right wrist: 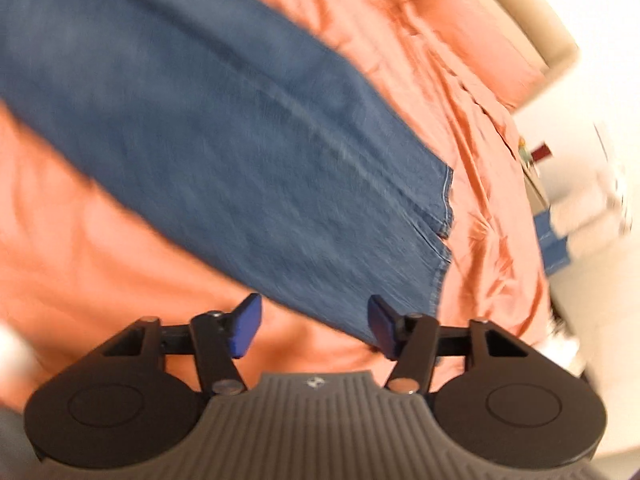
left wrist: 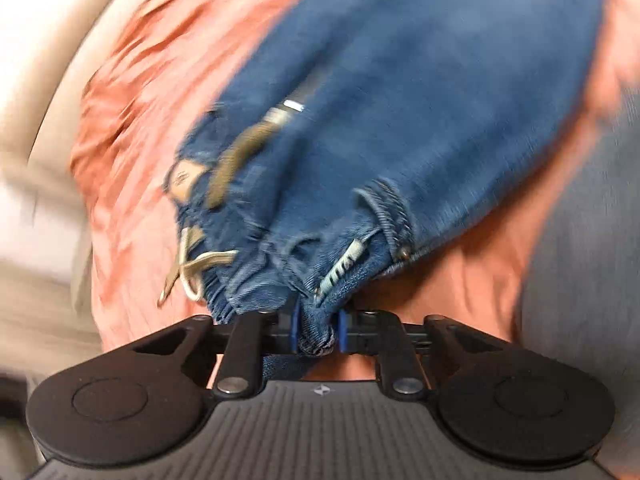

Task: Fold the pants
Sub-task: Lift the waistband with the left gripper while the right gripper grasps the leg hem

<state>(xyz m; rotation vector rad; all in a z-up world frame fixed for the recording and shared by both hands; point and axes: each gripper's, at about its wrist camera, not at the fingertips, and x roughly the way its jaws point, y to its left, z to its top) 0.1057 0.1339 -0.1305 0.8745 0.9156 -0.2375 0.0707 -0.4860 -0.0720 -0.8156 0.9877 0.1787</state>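
Two pant legs [right wrist: 240, 152] across orange bedsheet [right wrist: 100, 260].

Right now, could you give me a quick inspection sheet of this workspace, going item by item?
Surface: bed with a wrinkled orange sheet.
Job's things: blue jeans spread on the sheet; drawstring loose at the waist; leg hems toward the bed's far edge.
Clutter: nothing seen on the sheet besides the jeans.
Grippers: left tool shut on the jeans' waistband; right tool open, holding nothing, near the leg's edge.
Cables: nothing seen.
Surroundings: beige bed frame; blue boxes beside the bed, blurred.
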